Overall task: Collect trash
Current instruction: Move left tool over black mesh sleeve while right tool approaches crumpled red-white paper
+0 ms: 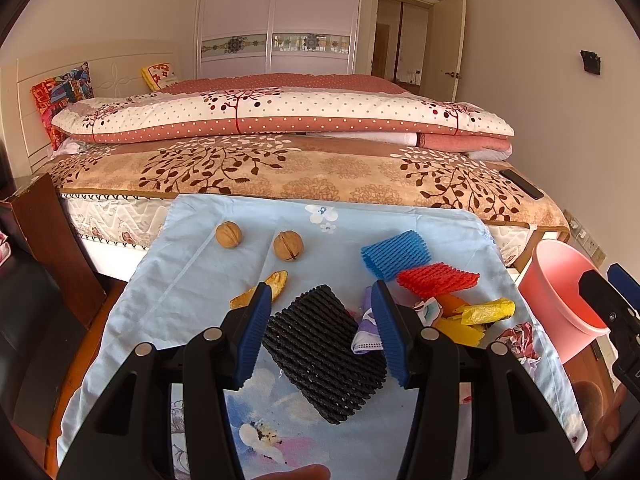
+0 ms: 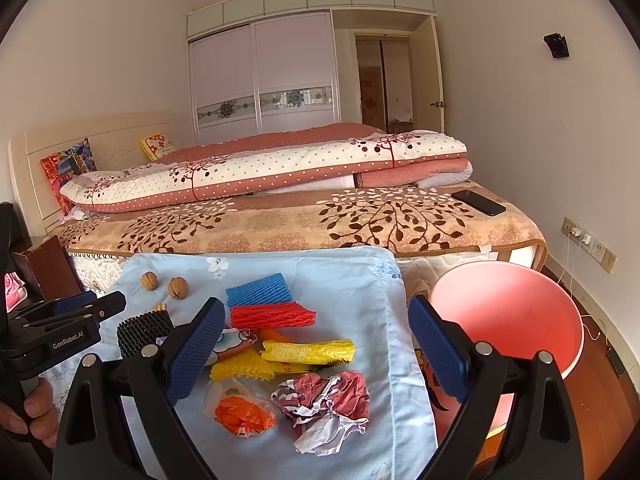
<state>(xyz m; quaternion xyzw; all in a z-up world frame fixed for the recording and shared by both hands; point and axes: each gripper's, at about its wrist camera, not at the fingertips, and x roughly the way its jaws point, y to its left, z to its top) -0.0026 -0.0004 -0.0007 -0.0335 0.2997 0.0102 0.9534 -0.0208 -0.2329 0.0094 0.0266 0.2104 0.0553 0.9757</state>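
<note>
Black foam netting (image 1: 324, 354), a soft ribbed sleeve, lies between the spread fingers of the left gripper (image 1: 320, 334), which stands released over it with nothing held; the sleeve is springy and open-celled, so a shallow pinch could let it slip out, or the pads could catch the pale blue floral cloth (image 1: 192, 264) beneath and drag the whole spread toward the near edge of the tabletop. The right gripper (image 2: 316, 350) is also released and empty, poised above the clutter by the cloth's right edge: a crumpled maroon-and-white paper ball (image 2: 324, 408), a thin clear bag with orange contents (image 2: 244, 414), a yellow plastic wrapper (image 2: 308, 351) and a bumpy yellow foam piece (image 2: 240, 368). The film bag is limp and likely to snag a neighbour. Blue foam netting (image 2: 258, 290) and red foam netting (image 2: 272, 315) lie touching further back, and two hard, round walnuts (image 1: 258, 239) near the far left corner could roll off if the cloth shifts. The smooth pink plastic bin (image 2: 508, 316) waits just beyond the right edge, so a loose drop could miss its rim
</note>
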